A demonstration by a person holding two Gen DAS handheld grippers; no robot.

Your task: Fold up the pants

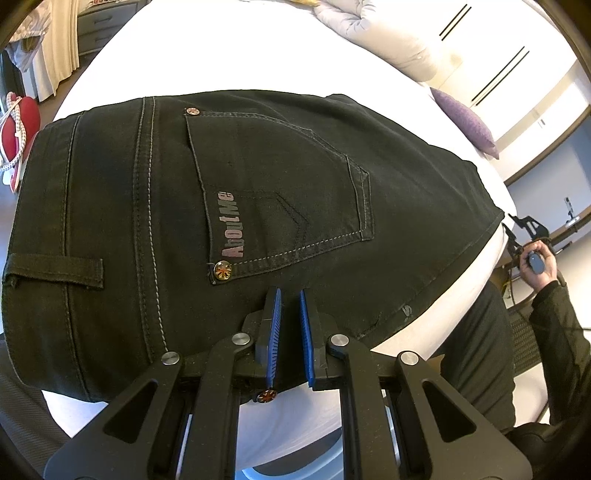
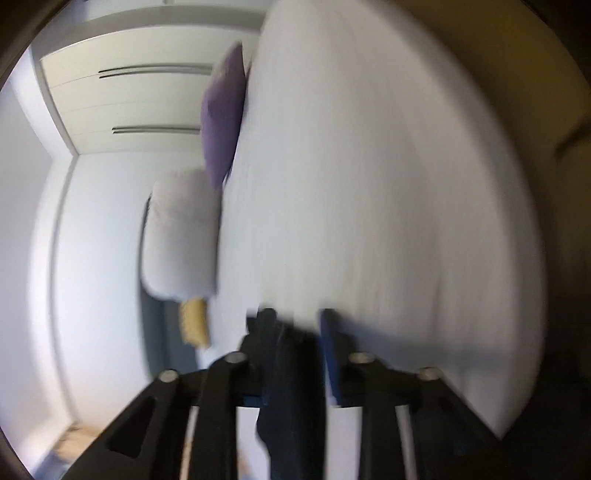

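Drawer unit noted beyond the far left corner of the bed; drawers shut, contents not visible. Wardrobe past the bed's head end, doors shut, contents likewise hidden.

Left wrist view, sharp: pants laid flat on the near part of the bed, spanning it from side to side. Also seen only here: a hand in a dark sleeve off the bed's right edge, and a red item on the floor off its left edge. Right wrist view, heavily blurred: white bed surface, purple cushion and pale pillow at the bed's edge, but no readable garment detail.

Pants black, denim-like, pale topstitching. Back pocket uppermost, lettered "AboutMe" along one edge, flag-pattern rivet at its corner. Belt loop toward the bed's left side. Surface smooth, few creases.

Left gripper over the pants' near edge, blue pads drawn almost together; dark cloth visible in the narrow gap, actual pinch not determinable. Right gripper with tongs spread, a strip of dark cloth in the gap; contact with the pads unclear through blur.
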